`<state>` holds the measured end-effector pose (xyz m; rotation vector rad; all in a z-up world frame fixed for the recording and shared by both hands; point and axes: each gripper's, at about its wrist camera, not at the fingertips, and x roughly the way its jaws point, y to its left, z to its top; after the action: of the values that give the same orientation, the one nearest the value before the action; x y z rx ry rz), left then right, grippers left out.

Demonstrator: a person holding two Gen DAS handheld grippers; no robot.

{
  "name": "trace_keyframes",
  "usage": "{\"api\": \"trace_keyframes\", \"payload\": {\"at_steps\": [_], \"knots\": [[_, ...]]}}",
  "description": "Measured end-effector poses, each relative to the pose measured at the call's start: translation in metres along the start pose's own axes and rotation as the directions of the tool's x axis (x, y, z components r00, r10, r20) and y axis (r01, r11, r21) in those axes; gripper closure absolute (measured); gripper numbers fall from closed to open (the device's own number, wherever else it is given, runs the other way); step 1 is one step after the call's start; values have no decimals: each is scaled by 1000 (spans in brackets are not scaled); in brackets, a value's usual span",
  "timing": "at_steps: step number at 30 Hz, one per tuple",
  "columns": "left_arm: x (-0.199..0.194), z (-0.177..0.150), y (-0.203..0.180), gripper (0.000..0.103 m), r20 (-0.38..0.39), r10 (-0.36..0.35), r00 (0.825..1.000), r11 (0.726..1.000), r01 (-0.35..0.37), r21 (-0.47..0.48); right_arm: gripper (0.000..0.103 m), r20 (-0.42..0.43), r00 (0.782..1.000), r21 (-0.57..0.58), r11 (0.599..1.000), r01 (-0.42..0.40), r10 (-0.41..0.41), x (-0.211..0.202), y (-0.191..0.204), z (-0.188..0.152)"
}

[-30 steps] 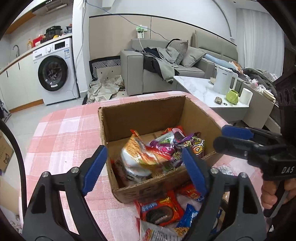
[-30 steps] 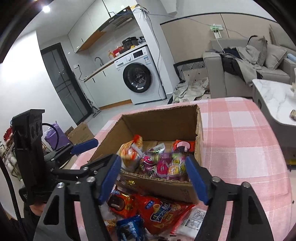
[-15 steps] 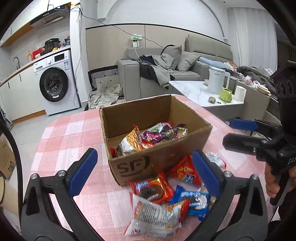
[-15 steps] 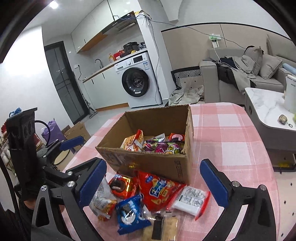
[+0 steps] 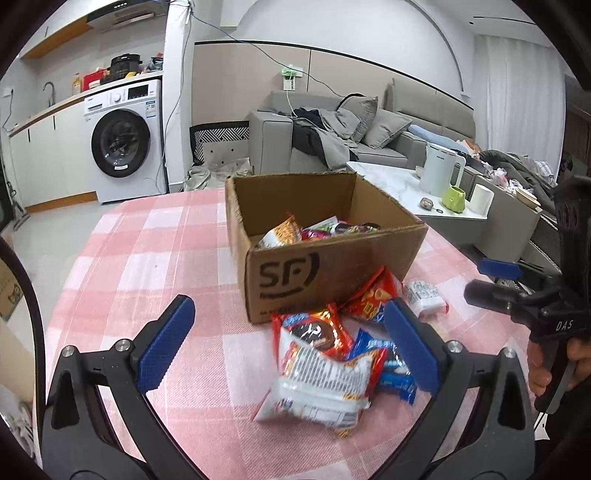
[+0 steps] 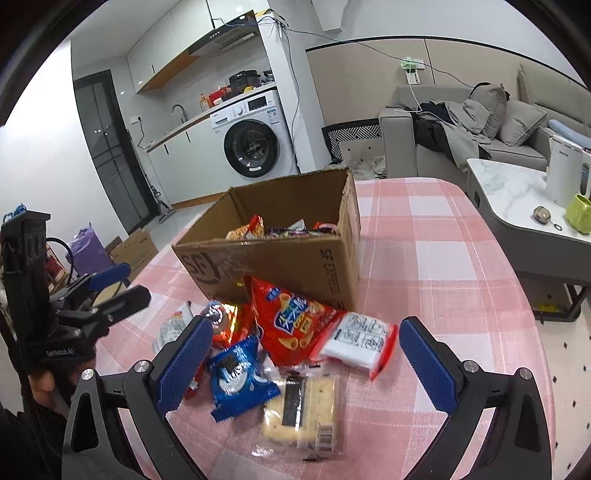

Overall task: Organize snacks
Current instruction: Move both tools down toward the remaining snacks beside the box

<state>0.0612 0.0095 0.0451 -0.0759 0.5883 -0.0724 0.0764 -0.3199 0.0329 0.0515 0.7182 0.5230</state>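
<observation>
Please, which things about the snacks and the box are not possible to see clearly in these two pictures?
- Cardboard box, both views: its near wall hides the floor and lower snacks.
- White packet, left view: motion blur makes its print unreadable.
- Packets under the red chip bag, right view: covered; the right gripper finger hides more.

**A lived-in home: open kitchen and lounge**

We see a small apartment. Far left, a washing machine (image 5: 121,142) sits under a kitchen counter with a tap (image 5: 49,89) and a range hood (image 6: 229,35) above. Far right, a grey sofa (image 5: 369,146) strewn with clothes faces a marble coffee table (image 5: 399,186) carrying a kettle (image 5: 441,170). Nearest us, a pink checked cloth covers the bench (image 5: 147,258).
</observation>
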Motion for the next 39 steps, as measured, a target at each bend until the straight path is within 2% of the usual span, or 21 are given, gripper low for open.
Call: {"api": "trace_keyframes", "payload": {"at_steps": [4,10,18,25,33,39], "knots": [[-2,-10,5,1,-20,-11,1000,1000,11,-17,0,-28,1000,0,1000,8,-8,2,2,-13],[2,-13,-3,1,-37,-10,999,1000,11,10,0,-78,997,-22,999,26,-28,11,6,-27],[15,-24,-14,1,-92,-15,996,999,19,47,0,-183,981,-68,996,51,-63,23,8,-43],[21,-37,-16,1,-121,-4,993,997,13,72,0,-220,968,-98,990,104,-124,34,7,-52],[36,-46,-18,1,-171,-15,985,997,27,67,0,-254,959,-134,987,94,-125,45,18,-59],[43,-51,-19,1,-185,-11,983,997,25,75,0,-281,945,-166,978,123,-166,57,21,-63]]}}
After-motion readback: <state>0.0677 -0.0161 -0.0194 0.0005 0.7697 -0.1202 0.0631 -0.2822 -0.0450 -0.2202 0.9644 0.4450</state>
